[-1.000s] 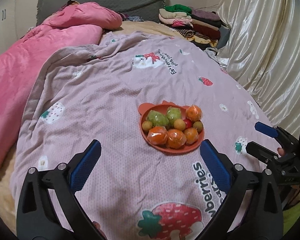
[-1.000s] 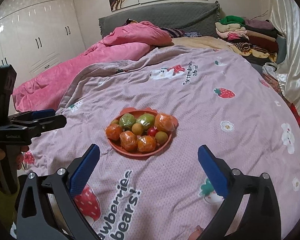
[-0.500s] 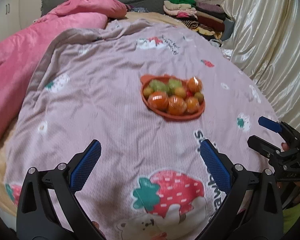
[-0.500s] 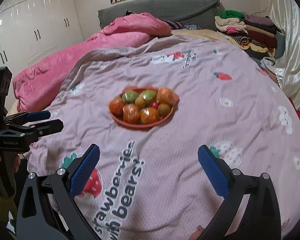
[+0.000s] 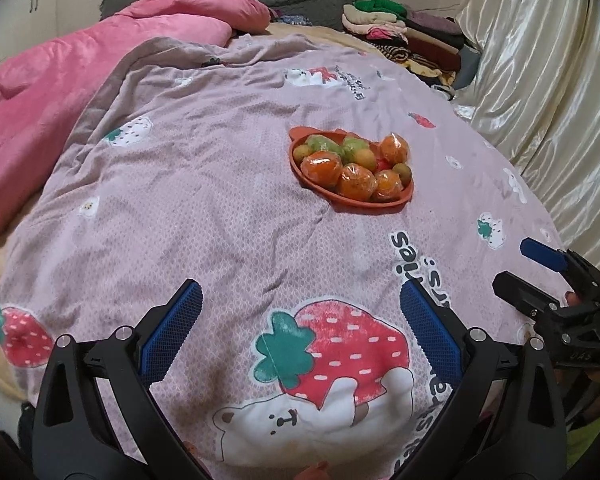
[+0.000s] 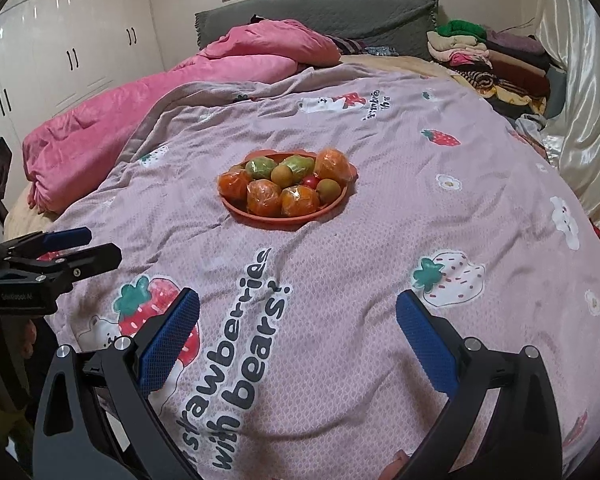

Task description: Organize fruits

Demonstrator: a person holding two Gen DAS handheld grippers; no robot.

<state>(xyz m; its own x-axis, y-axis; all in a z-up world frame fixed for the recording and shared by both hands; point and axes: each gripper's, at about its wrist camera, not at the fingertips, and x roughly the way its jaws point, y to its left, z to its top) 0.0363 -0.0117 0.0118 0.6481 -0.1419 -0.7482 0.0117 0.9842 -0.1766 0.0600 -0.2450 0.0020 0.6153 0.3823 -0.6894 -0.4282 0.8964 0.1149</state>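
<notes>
My left gripper [image 5: 298, 320] hangs low over the near end of the bed, its blue pads spread wide with nothing between them. Under it lies the quilt [image 5: 220, 200], pale mauve, printed with a big strawberry and a white bear. My right gripper [image 6: 298, 322] is just as wide and just as empty, over the black lettering on the same quilt. In the left camera the right gripper shows at about 3 o'clock; in the right camera the left one shows at about 9 o'clock, a hand [image 6: 4, 340] on its handle.

Farther up the bed sits the orange plate [image 6: 260, 218] heaped with fruit, well apart from both grippers. From the left camera it lies at about 1 o'clock; from the right camera, close to 12. Four oranges [image 6: 263, 198] in clear wrap crowd the near and side edges, two wrapped green fruits [image 6: 260, 168] sit at the back, and small brownish round fruits and one red one fill the middle.

Beyond the plate, a pink blanket [image 6: 140, 112] is bunched at 10 o'clock, a grey headboard [image 6: 320, 12] stands at 12, and folded clothes [image 6: 492, 60] are stacked at 2 beside a shiny cream curtain [image 5: 540, 92].
</notes>
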